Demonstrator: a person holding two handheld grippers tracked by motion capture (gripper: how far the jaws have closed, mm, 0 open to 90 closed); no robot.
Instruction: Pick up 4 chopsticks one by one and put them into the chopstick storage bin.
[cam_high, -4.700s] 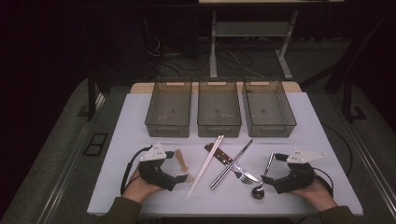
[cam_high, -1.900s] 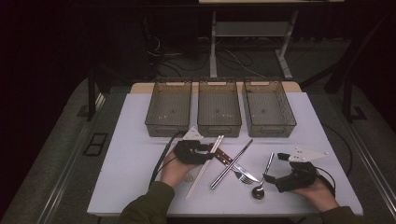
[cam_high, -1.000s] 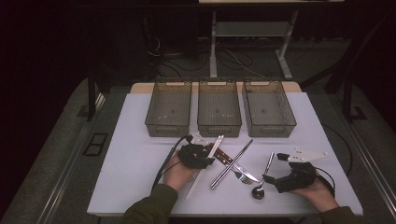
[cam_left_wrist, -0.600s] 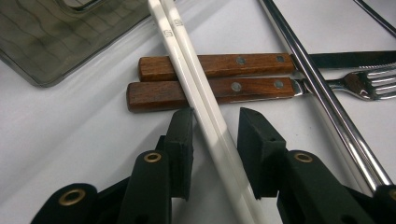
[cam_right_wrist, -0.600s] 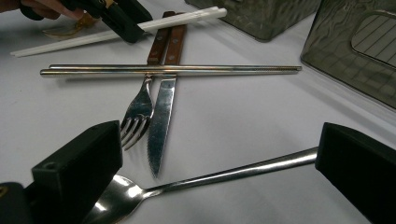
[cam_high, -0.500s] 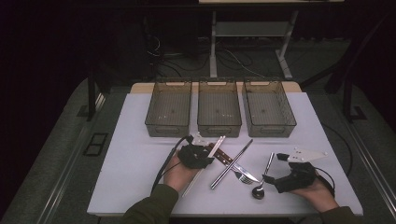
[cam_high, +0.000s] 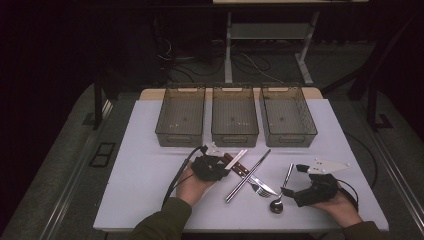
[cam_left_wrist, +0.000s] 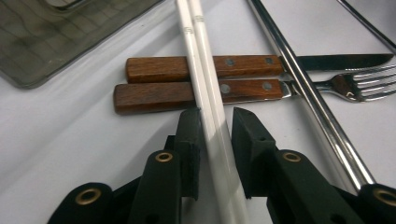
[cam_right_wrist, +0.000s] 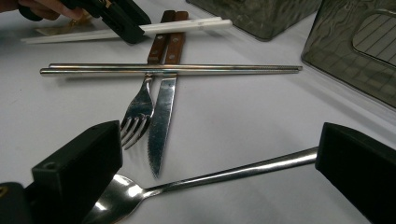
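Now white chopsticks (cam_left_wrist: 208, 88) are bracketed by the closing left gripper (cam_left_wrist: 215, 116), pads nearly touching, beside the knife handle (cam_left_wrist: 173, 67); full closure then lift is needed; right gripper (cam_right_wrist: 219, 158) is held wide.

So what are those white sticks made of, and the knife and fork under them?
The white chopsticks look like glossy plastic, possibly melamine: uniform white with a soft sheen and faint grey bands. The knife and fork have brown handles with visible grain and metal rivets, apparently varnished wood. Blade and tines are shiny, mirror-like metal, likely stainless steel.
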